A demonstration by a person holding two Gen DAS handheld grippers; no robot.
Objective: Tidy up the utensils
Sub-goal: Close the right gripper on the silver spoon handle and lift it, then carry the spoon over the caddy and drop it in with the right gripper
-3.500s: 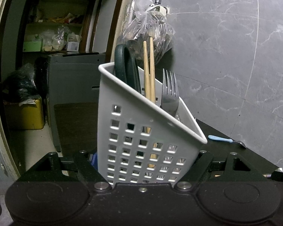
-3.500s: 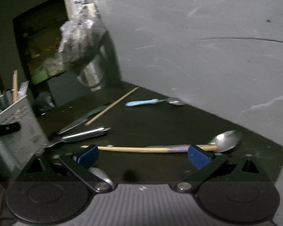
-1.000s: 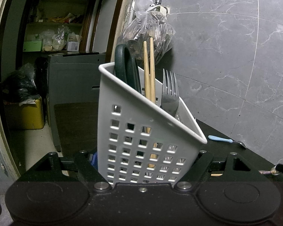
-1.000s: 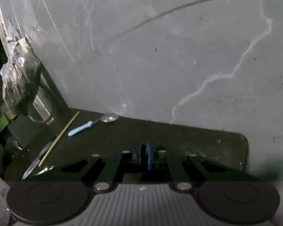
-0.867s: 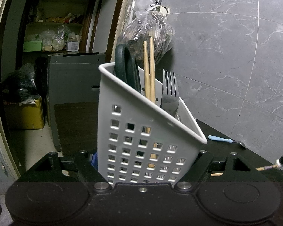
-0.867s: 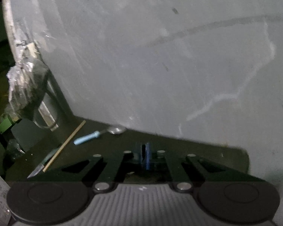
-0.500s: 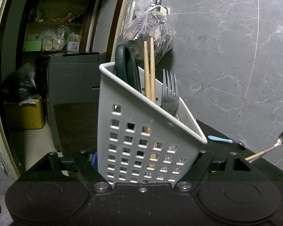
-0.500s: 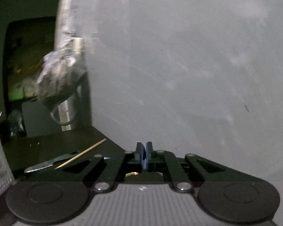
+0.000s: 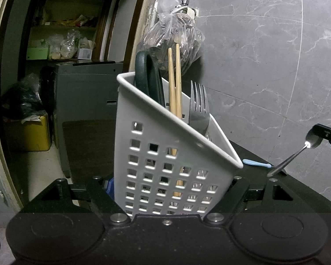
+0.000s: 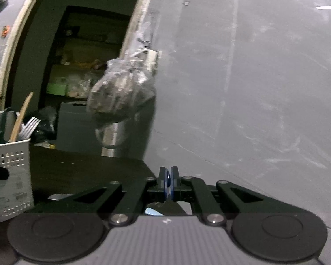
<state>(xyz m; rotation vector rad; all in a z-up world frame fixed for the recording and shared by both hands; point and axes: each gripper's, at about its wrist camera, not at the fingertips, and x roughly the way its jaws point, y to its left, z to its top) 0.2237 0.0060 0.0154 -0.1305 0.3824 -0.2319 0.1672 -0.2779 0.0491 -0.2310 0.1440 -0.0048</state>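
Your left gripper [image 9: 172, 190] sits where it was a second ago, fingers set wide and clamped on the lower walls of the white caddy [image 9: 165, 154], which fills the centre of the left view, tilted, with its open top facing right. Inside it: a dark green handle, two chopsticks [image 9: 174, 84] and a fork [image 9: 198, 106], none shifted. The change is all on your right side. A second ago the right camera looked down on the table [image 10: 88, 167] with the blue spoon [image 9: 256, 164] and a chopstick lying on it; now it looks roughly level at the doorway and the hanging bag [image 10: 121, 92], and the caddy has come into its lower left. In the left view, your right gripper [image 9: 326, 134] has come in at the right edge, mid-height, carrying a metal spoon [image 9: 298, 152] by the bowl, handle hanging down-left, clear of the table. Half a second ago it was lower, nearer the table. In the right view the fingers are pressed nearly together on something thin and pale between the blue pads [image 10: 165, 183]; that fits the spoon's bowl, though blur hides detail. Judgement: pick is done and the carry is under way. The spoon remains well right of the caddy's rim, so the drop-in remains. The blue spoon at least is left on the table.
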